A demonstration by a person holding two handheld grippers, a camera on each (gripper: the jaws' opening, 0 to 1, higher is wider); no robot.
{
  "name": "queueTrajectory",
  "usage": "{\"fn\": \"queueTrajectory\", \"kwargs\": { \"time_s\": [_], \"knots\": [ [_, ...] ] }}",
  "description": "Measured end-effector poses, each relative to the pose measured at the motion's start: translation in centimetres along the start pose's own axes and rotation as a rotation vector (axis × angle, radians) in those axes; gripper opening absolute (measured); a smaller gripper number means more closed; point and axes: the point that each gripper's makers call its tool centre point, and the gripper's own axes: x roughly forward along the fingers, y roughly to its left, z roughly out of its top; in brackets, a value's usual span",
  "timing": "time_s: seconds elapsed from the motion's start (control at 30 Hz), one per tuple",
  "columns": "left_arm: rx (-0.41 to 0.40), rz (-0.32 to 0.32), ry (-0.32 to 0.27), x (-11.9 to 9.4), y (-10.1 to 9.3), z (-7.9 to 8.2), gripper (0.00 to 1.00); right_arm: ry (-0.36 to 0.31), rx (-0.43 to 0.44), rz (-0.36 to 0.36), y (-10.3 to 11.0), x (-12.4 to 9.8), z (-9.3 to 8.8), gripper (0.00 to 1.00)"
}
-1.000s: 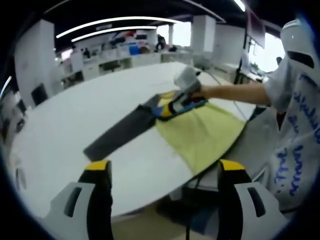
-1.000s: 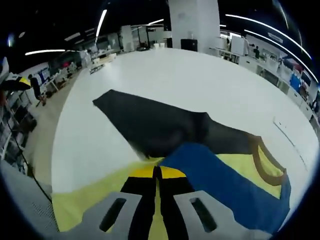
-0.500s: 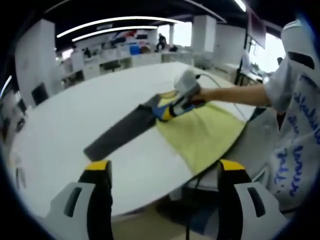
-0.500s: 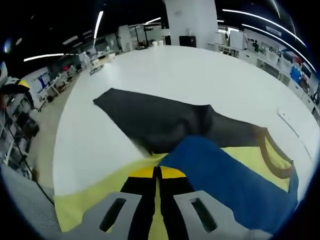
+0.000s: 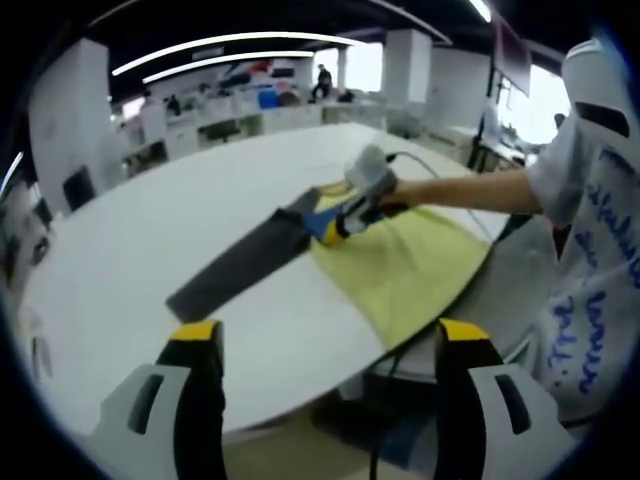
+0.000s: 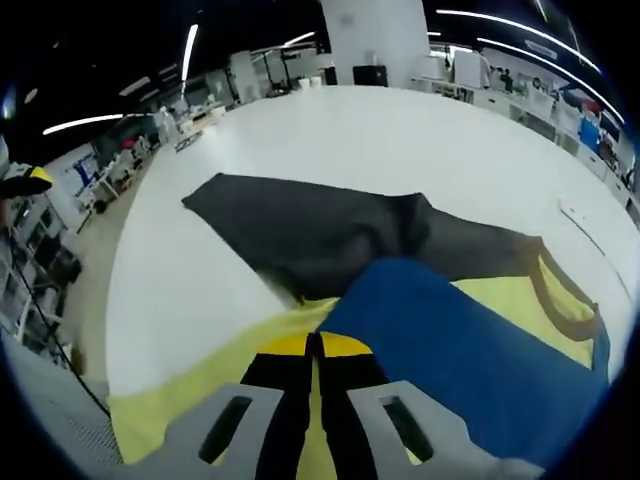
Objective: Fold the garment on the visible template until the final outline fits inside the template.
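While your left hand-held gripper (image 5: pixel 320 345) hangs wide apart off the edge of the white bench (image 5: pixel 150 250), your right hand-held gripper (image 6: pixel 316 345) pinches the yellow fabric of the garment (image 6: pixel 480 350), whose blue part and dark sleeve (image 6: pixel 300 225) lie spread on the bench.

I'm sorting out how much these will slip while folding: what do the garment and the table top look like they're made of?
Garment: soft knit fabric, probably cotton jersey, matte. Its blue, yellow and dark panels drape and crease where the shut right gripper lifts a fold, and the neckline band looks ribbed.
Table: a hard, smooth white top, perhaps laminate or painted board, with a faint sheen and no visible grain. Which one is unclear.
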Motion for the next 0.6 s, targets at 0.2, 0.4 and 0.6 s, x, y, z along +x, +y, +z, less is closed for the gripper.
{"fn": "queueTrajectory", "kwargs": {
  "time_s": [0.2, 0.4, 0.6],
  "knots": [
    [0.006, -0.001, 0.002, 0.0, -0.2, 0.1, 0.83, -0.005, -0.023, -0.014, 0.3, -0.1, 0.1, 0.02],
    [0.013, 0.006, -0.002, -0.2, -0.2, 0.3, 0.83, -0.028, -0.015, -0.026, 0.3, -0.6, 0.3, 0.03],
    [0.018, 0.007, 0.0, -0.3, -0.5, 0.4, 0.83, -0.089, -0.004, -0.048, -0.3, -1.5, 1.6, 0.09]
  ]
}}
